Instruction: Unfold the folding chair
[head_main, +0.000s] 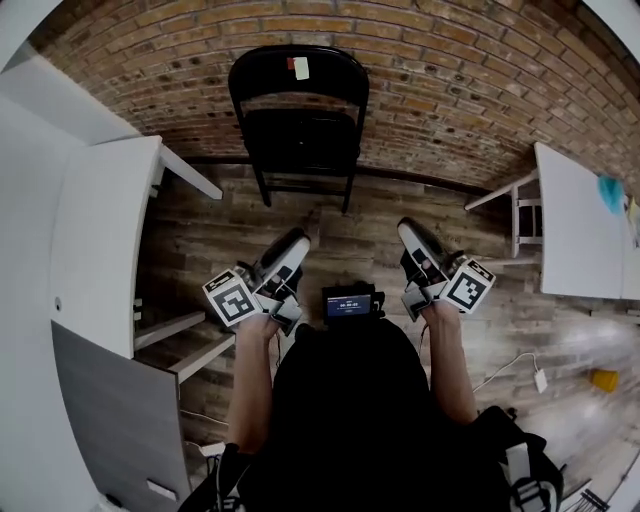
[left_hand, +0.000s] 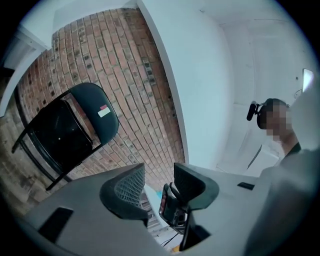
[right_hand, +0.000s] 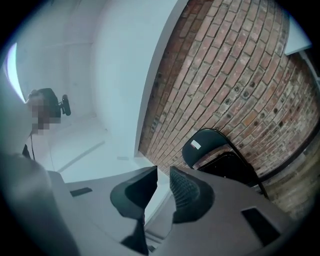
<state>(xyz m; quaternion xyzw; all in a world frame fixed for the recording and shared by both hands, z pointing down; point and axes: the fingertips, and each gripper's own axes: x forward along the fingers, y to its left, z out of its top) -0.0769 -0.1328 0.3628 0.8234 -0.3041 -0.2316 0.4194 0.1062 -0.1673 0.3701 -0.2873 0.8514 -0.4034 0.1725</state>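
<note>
The black folding chair (head_main: 300, 120) leans folded against the brick wall at the far middle, a white and red sticker on its backrest. It also shows in the left gripper view, the chair (left_hand: 70, 130) at the left, and in the right gripper view, the chair (right_hand: 220, 155) at the right. My left gripper (head_main: 292, 245) and right gripper (head_main: 410, 232) are held close to my body, well short of the chair, both pointing toward it. The left gripper (left_hand: 159, 182) stands open with nothing gripped. The right gripper (right_hand: 162, 182) has its jaws only a narrow gap apart, nothing between them.
A white table (head_main: 100, 230) stands at the left and another white table (head_main: 580, 230) at the right, with wooden floor (head_main: 340, 225) between them up to the brick wall (head_main: 450, 90). A small screen device (head_main: 350, 303) hangs at my chest. A cable and a yellow object (head_main: 603, 379) lie at the right.
</note>
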